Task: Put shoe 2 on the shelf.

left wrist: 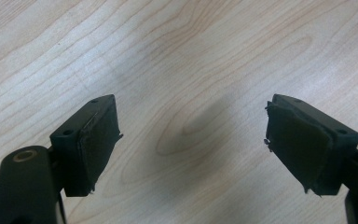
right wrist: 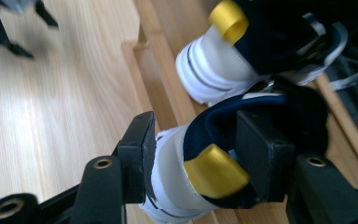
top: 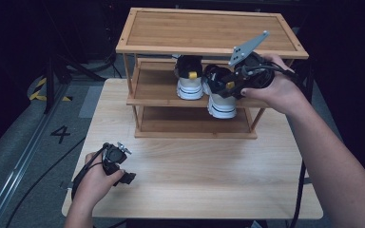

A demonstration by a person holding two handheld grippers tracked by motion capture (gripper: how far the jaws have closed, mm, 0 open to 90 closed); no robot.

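Straddling heel collar of right-hand sneaker (right wrist: 186,154) on rack shelf (top: 157,92), right gripper (right wrist: 193,154) jaws standing wide, pads not clearly pressing; light, soft-collared, gripping best at heel.

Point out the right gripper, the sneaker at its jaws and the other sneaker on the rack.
right gripper (right wrist: 193,154): right gripper view, between its jaws.
near sneaker (right wrist: 212,172): right gripper view, yellow heel loop.
far sneaker (top: 189,88): high view, white heel.

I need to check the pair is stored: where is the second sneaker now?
In the high view the second sneaker sits on the rack's middle shelf, right of its partner, heel overhanging the front edge, between the right hand-held gripper's jaws.
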